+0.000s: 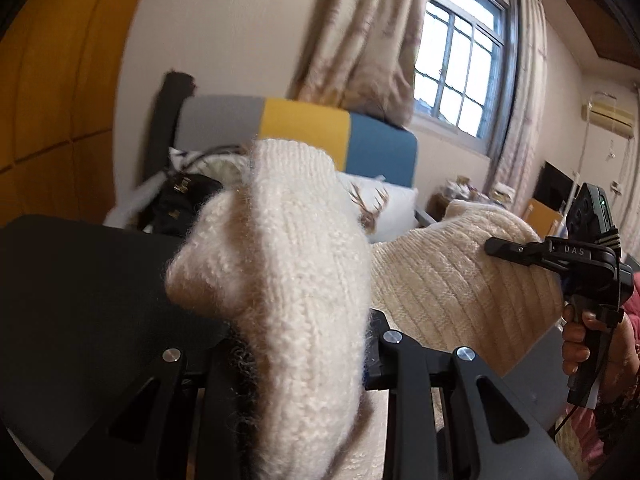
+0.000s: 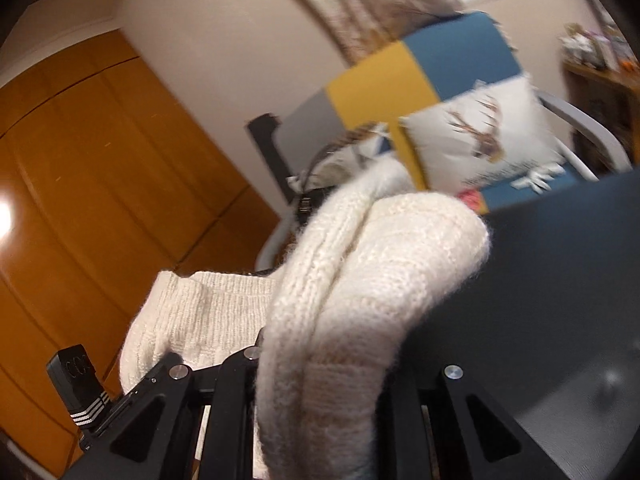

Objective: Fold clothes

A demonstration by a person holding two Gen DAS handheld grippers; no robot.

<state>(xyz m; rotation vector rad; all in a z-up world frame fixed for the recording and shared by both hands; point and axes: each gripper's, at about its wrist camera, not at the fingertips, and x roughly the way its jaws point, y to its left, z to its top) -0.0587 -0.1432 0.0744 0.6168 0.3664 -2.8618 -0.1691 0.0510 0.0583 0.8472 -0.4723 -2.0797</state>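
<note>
A cream knit sweater (image 1: 460, 288) hangs lifted between both grippers above a dark table (image 1: 80, 280). In the left wrist view a thick fold of the sweater bulges up between the fingers of my left gripper (image 1: 304, 320), which is shut on it. To the right, my right gripper (image 1: 496, 247) pinches the far part of the sweater, and a hand (image 1: 580, 344) holds its grip. In the right wrist view my right gripper (image 2: 320, 360) is shut on a fold of the sweater (image 2: 360, 272) that hides its fingertips. The left gripper (image 2: 172, 364) shows at the lower left.
Behind the table stands a seat with a grey, yellow and blue backrest (image 1: 304, 124), a white deer cushion (image 1: 384, 208) and a black handbag (image 1: 180, 200). A curtained window (image 1: 456, 76) is at the back right. Orange wooden panels (image 2: 100, 160) line the left.
</note>
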